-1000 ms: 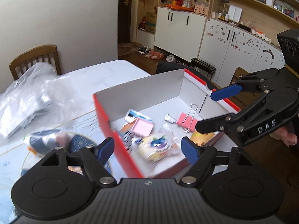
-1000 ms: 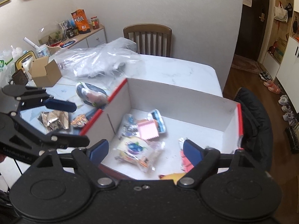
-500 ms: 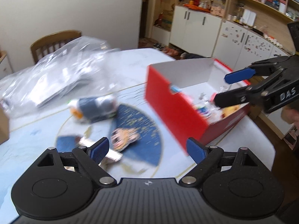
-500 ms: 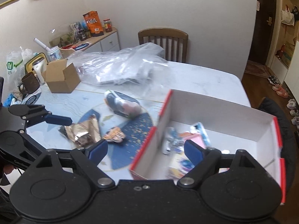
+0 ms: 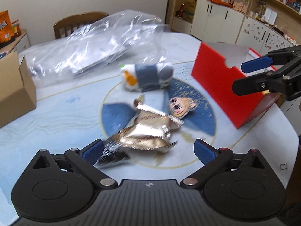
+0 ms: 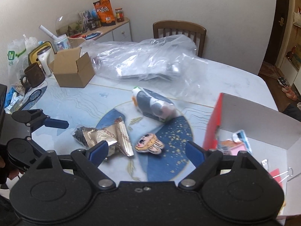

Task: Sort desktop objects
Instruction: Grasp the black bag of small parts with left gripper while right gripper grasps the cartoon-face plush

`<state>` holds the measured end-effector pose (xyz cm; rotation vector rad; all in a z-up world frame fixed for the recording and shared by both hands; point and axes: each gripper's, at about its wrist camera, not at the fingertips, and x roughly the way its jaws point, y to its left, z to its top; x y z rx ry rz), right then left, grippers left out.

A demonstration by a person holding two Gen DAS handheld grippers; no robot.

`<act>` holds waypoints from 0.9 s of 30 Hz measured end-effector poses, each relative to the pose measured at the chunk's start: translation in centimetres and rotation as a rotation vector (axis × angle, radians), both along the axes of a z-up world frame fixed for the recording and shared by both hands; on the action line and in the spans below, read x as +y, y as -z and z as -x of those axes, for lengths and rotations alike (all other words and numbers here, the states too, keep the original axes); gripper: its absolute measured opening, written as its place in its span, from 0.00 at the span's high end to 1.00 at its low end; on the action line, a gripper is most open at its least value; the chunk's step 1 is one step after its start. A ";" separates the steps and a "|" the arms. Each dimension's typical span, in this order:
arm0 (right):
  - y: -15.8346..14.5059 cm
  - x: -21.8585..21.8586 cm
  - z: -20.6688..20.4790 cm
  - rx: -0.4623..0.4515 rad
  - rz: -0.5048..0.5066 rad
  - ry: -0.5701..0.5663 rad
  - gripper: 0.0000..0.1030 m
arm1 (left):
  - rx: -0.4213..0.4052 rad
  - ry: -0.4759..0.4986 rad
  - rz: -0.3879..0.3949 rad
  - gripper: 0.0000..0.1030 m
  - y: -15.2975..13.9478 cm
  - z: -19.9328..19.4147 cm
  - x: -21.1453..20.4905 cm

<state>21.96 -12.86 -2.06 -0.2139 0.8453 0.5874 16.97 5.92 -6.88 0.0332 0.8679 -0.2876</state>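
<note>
A crumpled gold foil snack packet (image 5: 144, 130) (image 6: 107, 137) lies on the table mat just ahead of my left gripper (image 5: 148, 151), which is open and empty. A small tiger-face charm (image 5: 181, 106) (image 6: 149, 144) lies to the packet's right. A wrapped grey and white bundle (image 5: 147, 77) (image 6: 154, 105) lies farther back. The red box (image 5: 223, 79) (image 6: 263, 118) stands at the right with small items inside. My right gripper (image 6: 146, 153) is open and empty above the charm; it shows in the left wrist view (image 5: 242, 77) by the box.
A big clear plastic bag (image 6: 150, 60) covers the far side of the table. An open cardboard box (image 6: 73, 69) stands at the far left, with a mug (image 6: 33, 73) and clutter beside it. A wooden chair (image 6: 178, 28) stands behind the table.
Both grippers have swung left, away from above the red box's inside to over the loose items on the mat. Both stay open and empty.
</note>
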 end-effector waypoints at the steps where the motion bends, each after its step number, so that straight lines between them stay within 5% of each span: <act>1: 0.2 0.5 -0.1 0.000 0.003 0.001 0.14 | 0.007 -0.006 -0.002 0.01 0.3 -0.1 0.4; 27: 8.4 4.0 -5.9 0.093 0.083 0.203 0.26 | 0.037 -0.116 0.031 0.02 4.7 -2.4 4.5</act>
